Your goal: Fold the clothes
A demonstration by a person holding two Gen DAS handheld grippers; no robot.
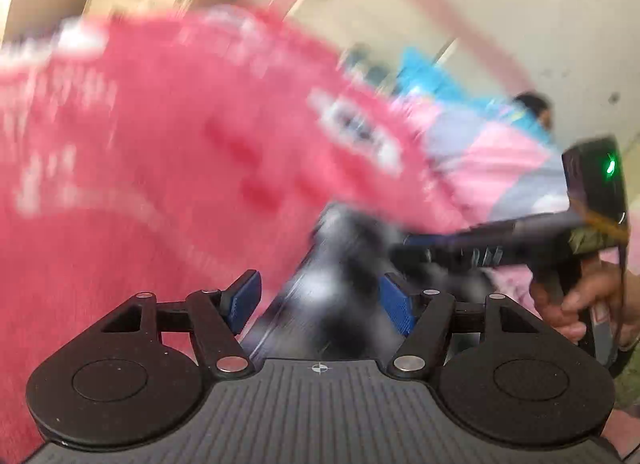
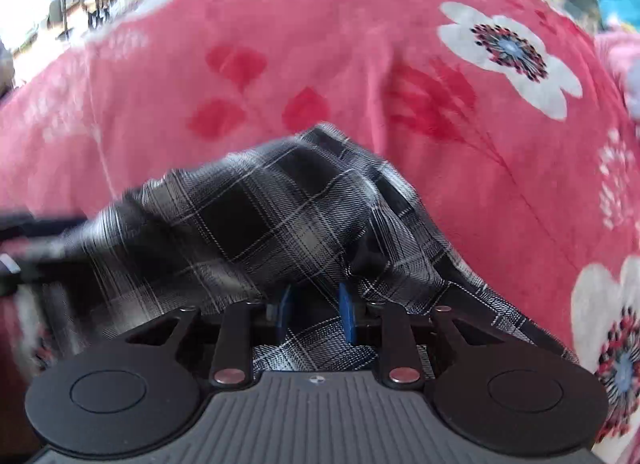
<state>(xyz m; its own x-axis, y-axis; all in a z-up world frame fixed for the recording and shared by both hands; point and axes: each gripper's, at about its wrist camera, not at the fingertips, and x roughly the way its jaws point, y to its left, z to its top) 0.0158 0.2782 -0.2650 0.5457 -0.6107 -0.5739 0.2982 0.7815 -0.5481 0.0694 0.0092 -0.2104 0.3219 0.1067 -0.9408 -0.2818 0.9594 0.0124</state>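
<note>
My right gripper (image 2: 314, 314) is pinching the black-and-white plaid garment (image 2: 256, 220): its blue pads stand close together with a fold of the cloth bunched between them and more of it spilling back over the gripper's body. I hold it there so that I have one firm corner to steer the fabric by. The gripper points steeply down, so the rest of the garment drapes away from the pads and lies on the pink flowered blanket (image 2: 360, 64) that covers the surface below.

My left gripper (image 1: 320, 304) is spread, its blue pads well apart. Blurred plaid cloth shows in the gap ahead of them, but I cannot make out either pad pressing on it, so I judge this side is not gripping anything. With its jaws wide it looks ready either to take a fresh edge or to leave the one just beside it.

In the left view, my right hand (image 1: 592, 300) and the gripper it carries sit off to the right, near the same dark cloth. The blanket fills most of the background, smeared by motion. Beyond it lie pale pink and blue bedding, too blurred to describe further.

The fold itself I judge to be unfinished, since the garment is rumpled, not flat.
</note>
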